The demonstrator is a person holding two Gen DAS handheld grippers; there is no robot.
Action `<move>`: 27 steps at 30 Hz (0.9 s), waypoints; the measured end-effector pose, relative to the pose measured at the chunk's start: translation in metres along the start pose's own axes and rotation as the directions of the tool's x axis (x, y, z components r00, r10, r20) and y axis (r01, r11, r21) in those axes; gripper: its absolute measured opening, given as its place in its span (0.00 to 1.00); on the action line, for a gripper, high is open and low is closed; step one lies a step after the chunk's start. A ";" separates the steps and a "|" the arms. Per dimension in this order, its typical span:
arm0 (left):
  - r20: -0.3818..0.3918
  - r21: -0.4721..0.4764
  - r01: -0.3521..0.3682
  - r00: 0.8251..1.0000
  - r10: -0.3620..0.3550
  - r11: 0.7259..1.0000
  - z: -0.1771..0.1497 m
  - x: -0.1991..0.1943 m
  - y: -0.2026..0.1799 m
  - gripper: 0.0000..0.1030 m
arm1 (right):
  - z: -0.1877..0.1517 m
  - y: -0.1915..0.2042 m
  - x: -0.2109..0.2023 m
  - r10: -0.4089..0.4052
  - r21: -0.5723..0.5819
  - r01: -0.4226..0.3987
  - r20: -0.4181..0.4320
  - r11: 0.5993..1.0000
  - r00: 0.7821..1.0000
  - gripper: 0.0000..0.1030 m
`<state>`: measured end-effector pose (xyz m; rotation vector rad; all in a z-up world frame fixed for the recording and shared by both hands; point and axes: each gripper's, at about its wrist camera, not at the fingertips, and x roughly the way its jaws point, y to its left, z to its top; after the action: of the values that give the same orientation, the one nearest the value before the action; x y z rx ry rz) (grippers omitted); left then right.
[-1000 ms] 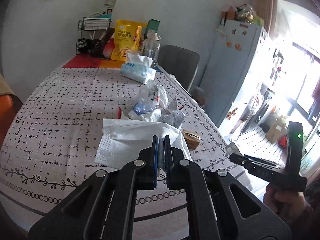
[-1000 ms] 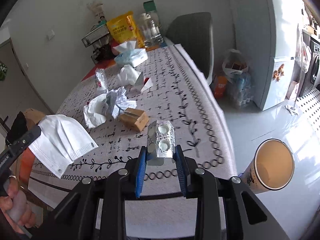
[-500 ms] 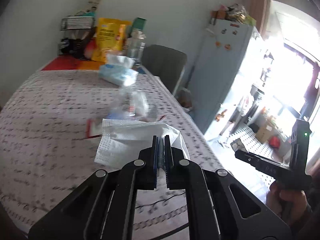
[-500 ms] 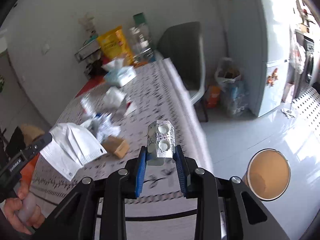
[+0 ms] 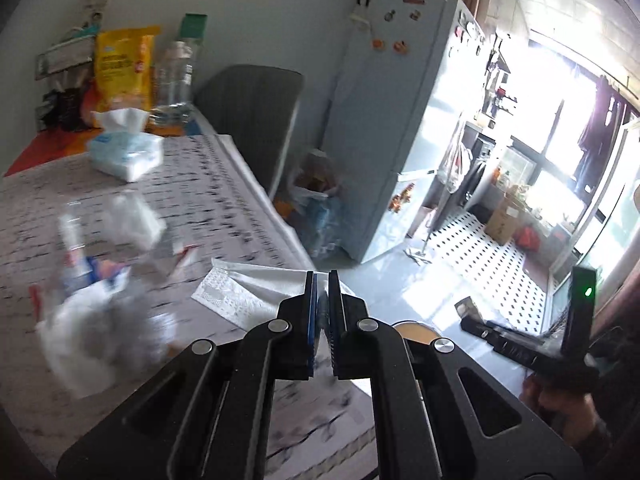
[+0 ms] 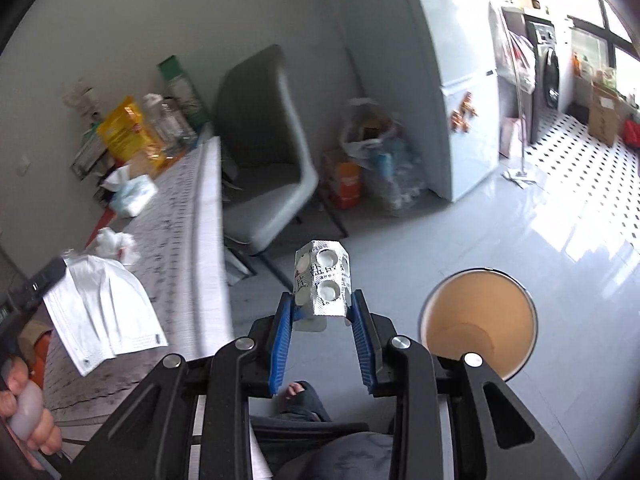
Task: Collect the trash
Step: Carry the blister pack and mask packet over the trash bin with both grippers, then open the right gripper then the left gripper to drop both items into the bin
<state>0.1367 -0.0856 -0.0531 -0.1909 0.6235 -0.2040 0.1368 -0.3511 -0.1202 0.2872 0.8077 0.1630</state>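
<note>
off the table edge, over the floor, the right gripper pinches a blister pack by its lower end, jaws pressed to its two sides. the pack is silver foil with round pockets and dark print, partly curled. it looks light and fairly stiff, though foil will crease and may slip on smooth pads, so a hold across the flat lower end seems safest. a bin, round, tan inside, stands open on the floor just right of the pack and lower down.

the left gripper is nearly closed on a face mask, pinching one edge; the mask hangs out past the table edge. it is white, pleated, soft and limp, and would likely flop and drag, so the edge pinch suits it. more crumpled wrappers lie blurred on the table.
</note>
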 end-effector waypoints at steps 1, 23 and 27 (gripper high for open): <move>-0.004 0.004 0.010 1.000 -0.010 1.000 0.003 0.007 -0.007 0.06 | 0.002 -0.008 0.005 -0.006 0.003 0.006 -0.005 1.000 1.000 0.28; -0.219 0.087 0.110 0.972 -0.089 0.990 0.007 0.169 -0.122 0.06 | -0.025 -0.170 0.110 -0.131 0.201 0.155 -0.125 0.967 0.983 0.29; -0.238 0.083 0.093 0.969 -0.071 0.992 0.004 0.183 -0.120 0.06 | -0.031 -0.185 0.137 -0.143 0.205 0.173 -0.152 0.963 0.978 0.29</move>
<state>0.2688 -0.2456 -0.1233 -0.1022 0.8401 -0.3388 0.2134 -0.4857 -0.2928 0.4192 0.9826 -0.0579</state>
